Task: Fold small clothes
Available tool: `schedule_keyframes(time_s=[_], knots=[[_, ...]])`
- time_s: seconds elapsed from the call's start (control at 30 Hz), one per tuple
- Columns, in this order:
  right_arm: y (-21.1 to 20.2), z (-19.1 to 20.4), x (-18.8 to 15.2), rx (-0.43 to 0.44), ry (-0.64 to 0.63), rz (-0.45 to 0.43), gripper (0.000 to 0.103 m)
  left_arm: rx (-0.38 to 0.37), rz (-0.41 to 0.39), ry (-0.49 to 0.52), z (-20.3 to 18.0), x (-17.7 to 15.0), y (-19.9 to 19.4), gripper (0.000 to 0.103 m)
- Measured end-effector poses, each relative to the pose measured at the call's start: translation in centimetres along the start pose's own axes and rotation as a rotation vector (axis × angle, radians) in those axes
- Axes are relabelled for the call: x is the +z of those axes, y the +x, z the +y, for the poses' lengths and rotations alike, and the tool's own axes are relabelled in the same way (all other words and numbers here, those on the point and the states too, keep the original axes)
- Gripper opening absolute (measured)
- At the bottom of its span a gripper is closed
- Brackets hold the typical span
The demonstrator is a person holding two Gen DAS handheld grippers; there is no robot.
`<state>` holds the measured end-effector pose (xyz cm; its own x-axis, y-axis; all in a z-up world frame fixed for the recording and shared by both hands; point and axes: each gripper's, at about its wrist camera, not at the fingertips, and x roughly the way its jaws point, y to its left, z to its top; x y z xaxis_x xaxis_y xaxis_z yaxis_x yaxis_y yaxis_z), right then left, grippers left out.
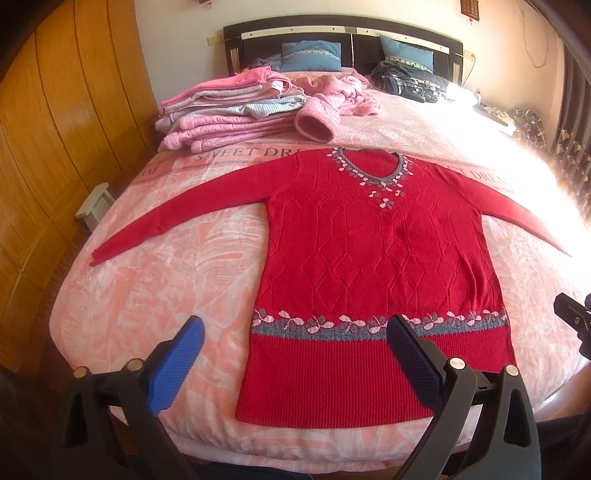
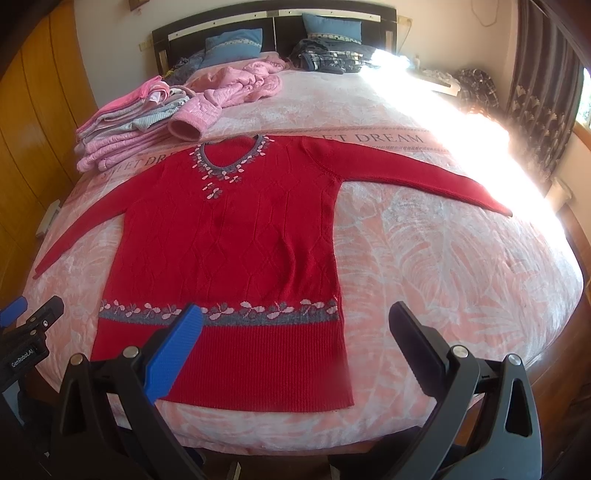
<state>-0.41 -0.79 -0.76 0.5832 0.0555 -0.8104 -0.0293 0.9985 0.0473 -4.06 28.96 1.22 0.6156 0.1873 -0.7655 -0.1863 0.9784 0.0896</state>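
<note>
On the bed, over a pink leaf-patterned blanket lettered "SWEET DREAM", a red knitted sweater lies flat and face up, both sleeves spread outward, neckline toward the headboard and ribbed hem at the near edge. A grey band with pink flowers crosses the sweater above the hem, and matching trim rings the collar. Left gripper hangs above the hem's left portion, jaws spread wide, nothing between them, not touching the fabric. Right gripper hangs above the hem's right corner, likewise spread wide and empty, one finger over the sweater and the other over bare blanket. Behind the sweater, toward the left side, sits a stack of folded pink and grey clothes; beside it a loose pink garment lies crumpled. Two blue pillows and a heap of dark clothing rest against the headboard. Strong sunlight washes out the bed's right side
</note>
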Motion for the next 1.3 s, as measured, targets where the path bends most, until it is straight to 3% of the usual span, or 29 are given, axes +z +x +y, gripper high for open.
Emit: schedule_keyframes(time_s=[1.3], knots=[[0.14, -0.19, 0.18, 0.002, 0.000, 0.005, 0.100, -0.019, -0.018, -0.009, -0.10, -0.10, -0.36, 0.099]])
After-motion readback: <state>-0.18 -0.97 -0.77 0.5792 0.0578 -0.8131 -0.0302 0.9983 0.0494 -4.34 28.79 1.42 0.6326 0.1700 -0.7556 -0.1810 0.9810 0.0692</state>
